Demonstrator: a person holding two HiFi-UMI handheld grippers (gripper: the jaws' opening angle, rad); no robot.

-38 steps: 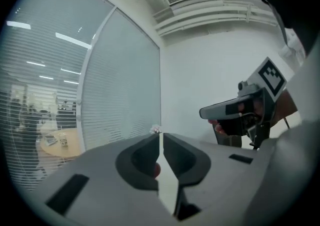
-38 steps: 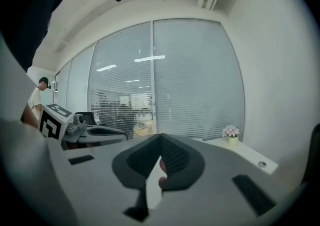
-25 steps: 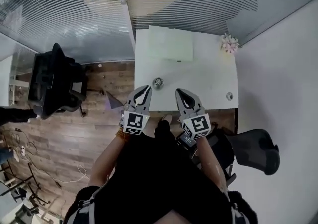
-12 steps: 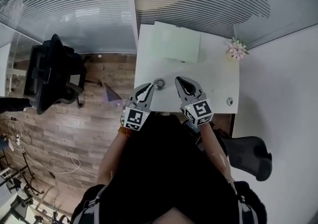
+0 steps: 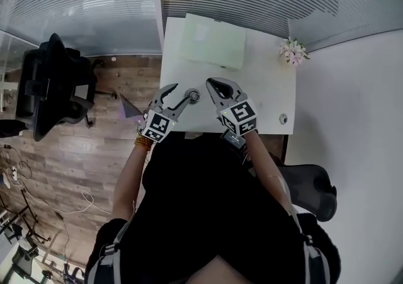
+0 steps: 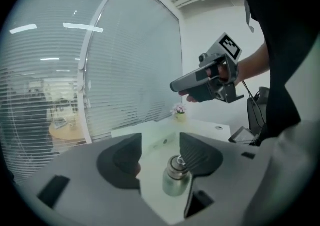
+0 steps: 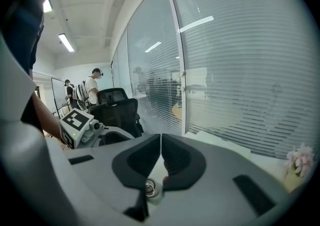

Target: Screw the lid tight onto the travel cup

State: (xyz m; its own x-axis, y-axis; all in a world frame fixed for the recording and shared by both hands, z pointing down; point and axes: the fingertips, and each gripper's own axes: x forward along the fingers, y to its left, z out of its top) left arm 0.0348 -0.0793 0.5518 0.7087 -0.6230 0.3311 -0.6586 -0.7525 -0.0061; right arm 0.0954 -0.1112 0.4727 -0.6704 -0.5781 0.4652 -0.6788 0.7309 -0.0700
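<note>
Opening as you hold it, your left claw (image 6: 160, 146) has its jaws well apart, with the steel travel cup (image 6: 175, 184) standing upright between them. The cup sits closer to the right-hand pad, and neither pad can be seen pressing on it, so nothing is gripped. The lid (image 6: 177, 164) sits on top of the cup; how far it is screwed down cannot be told.

Your right claw (image 5: 212, 82) has its jaws pressed together on nothing. In the right gripper view the closed tips hang above the cup, whose top shows just below them. In the head view this claw is raised just right of the cup, and your left claw comes at the cup from the left.

The cup stands on the white desk (image 5: 264, 97) near its left edge, close to the near edge where you stand. A pale green mat (image 5: 214, 40) lies along the far edge. A small pot of pink flowers (image 5: 291, 51) sits at the far right corner, and a small round fitting (image 5: 283, 119) lies near the near right corner. Off the desk's left edge, a black office chair (image 5: 50, 84) stands on the wooden floor (image 5: 82, 157).
</note>
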